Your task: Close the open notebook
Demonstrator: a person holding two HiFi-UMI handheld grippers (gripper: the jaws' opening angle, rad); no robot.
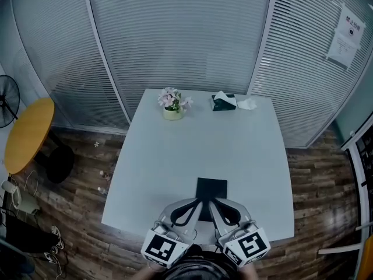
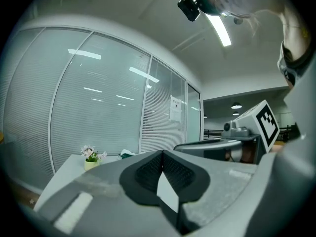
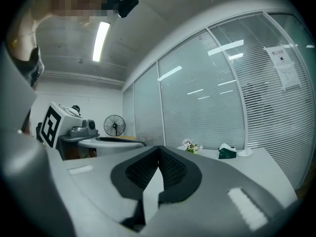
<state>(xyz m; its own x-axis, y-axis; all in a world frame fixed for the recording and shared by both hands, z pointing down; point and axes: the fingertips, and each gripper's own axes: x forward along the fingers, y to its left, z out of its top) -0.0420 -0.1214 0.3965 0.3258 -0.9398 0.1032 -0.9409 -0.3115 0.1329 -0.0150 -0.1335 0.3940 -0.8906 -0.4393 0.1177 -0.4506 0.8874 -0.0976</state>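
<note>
A dark notebook (image 1: 211,189) lies flat on the white table (image 1: 175,168) near its front edge, dark cover up, looking like a single closed rectangle. My left gripper (image 1: 197,203) and right gripper (image 1: 212,203) hover side by side just in front of it, and their tips overlap its near edge in the head view. The left gripper (image 2: 162,152) is shut, pads meeting with nothing between them. In the right gripper view, the right gripper (image 3: 158,148) is likewise shut and empty. Both gripper views look level across the table, and the notebook is hidden below the jaws.
A small flower pot (image 1: 172,105) and a dark tissue box (image 1: 224,102) stand at the table's far edge. Glass walls with blinds enclose the back. A yellow round table (image 1: 26,134) and a fan (image 1: 7,101) stand at the left over wood flooring.
</note>
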